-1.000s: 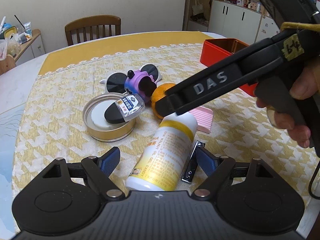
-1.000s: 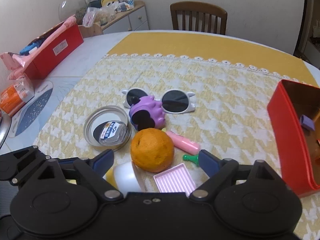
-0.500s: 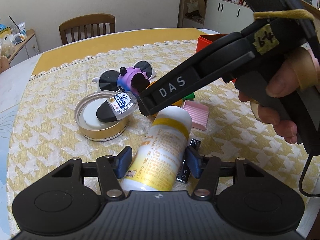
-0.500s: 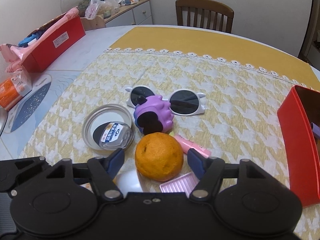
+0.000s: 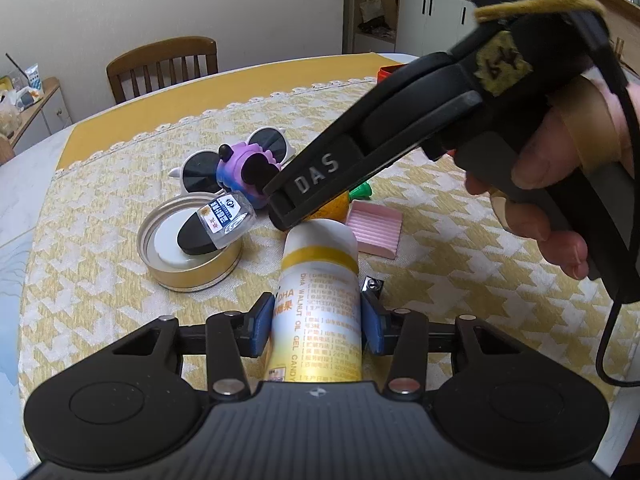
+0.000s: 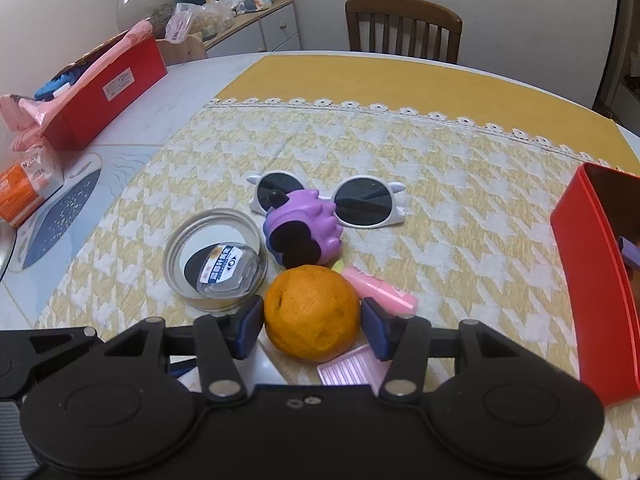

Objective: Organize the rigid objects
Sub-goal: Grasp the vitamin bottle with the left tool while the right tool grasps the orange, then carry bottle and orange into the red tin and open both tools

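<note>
Both grippers have narrowed: left gripper [image 5: 317,322] is closing onto the bottle [image 5: 318,304]; right gripper [image 6: 312,322] is closing around the orange [image 6: 311,312].

White-and-yellow candy bottle [image 5: 318,312] lying flat on cloth, orange [image 6: 311,312] just beyond its cap
</note>
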A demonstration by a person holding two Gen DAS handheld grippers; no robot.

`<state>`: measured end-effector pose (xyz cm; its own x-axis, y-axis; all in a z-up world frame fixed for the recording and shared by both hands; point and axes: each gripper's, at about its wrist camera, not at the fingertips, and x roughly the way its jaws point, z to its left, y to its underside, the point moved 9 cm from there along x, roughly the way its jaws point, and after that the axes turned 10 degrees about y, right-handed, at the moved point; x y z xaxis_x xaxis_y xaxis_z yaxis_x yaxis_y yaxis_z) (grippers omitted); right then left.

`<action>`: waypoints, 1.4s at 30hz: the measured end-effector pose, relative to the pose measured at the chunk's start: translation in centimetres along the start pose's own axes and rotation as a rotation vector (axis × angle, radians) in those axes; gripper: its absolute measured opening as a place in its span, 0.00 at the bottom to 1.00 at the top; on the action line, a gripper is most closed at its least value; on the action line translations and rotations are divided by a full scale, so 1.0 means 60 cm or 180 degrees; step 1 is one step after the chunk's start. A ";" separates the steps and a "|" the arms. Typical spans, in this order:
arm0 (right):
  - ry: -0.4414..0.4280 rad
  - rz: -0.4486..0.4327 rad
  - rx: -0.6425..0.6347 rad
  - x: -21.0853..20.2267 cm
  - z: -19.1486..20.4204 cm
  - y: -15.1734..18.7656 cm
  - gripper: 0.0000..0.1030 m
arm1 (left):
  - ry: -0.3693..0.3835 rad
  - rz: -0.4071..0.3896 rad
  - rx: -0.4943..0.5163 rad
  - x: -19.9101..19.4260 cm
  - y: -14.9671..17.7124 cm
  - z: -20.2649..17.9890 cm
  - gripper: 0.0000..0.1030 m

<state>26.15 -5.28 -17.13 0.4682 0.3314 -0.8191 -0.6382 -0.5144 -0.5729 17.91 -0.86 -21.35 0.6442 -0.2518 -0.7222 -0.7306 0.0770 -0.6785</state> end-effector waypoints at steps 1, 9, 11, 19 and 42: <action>0.0004 -0.0014 0.0010 -0.003 -0.001 0.001 0.51 | 0.0008 -0.0007 -0.0024 -0.002 0.000 0.001 0.43; -0.0024 -0.0098 0.0205 -0.043 -0.020 0.000 0.50 | 0.0066 -0.0105 -0.0132 -0.028 -0.007 -0.006 0.43; -0.0031 -0.0114 0.0254 -0.056 -0.028 -0.001 0.50 | 0.0073 -0.0113 -0.0214 -0.037 -0.010 -0.006 0.43; -0.0025 -0.0246 0.0336 -0.122 -0.072 -0.004 0.50 | 0.0119 -0.0245 -0.0428 -0.076 -0.044 -0.017 0.43; 0.0151 -0.0703 0.0620 -0.270 -0.243 -0.005 0.50 | 0.0189 -0.0507 -0.0359 -0.091 -0.204 -0.108 0.43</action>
<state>27.67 -22.01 -3.24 0.6339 0.3788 -0.6743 -0.6207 -0.2710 -0.7357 21.85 -6.65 -8.22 0.7415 -0.3090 -0.5956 -0.6434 -0.0759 -0.7617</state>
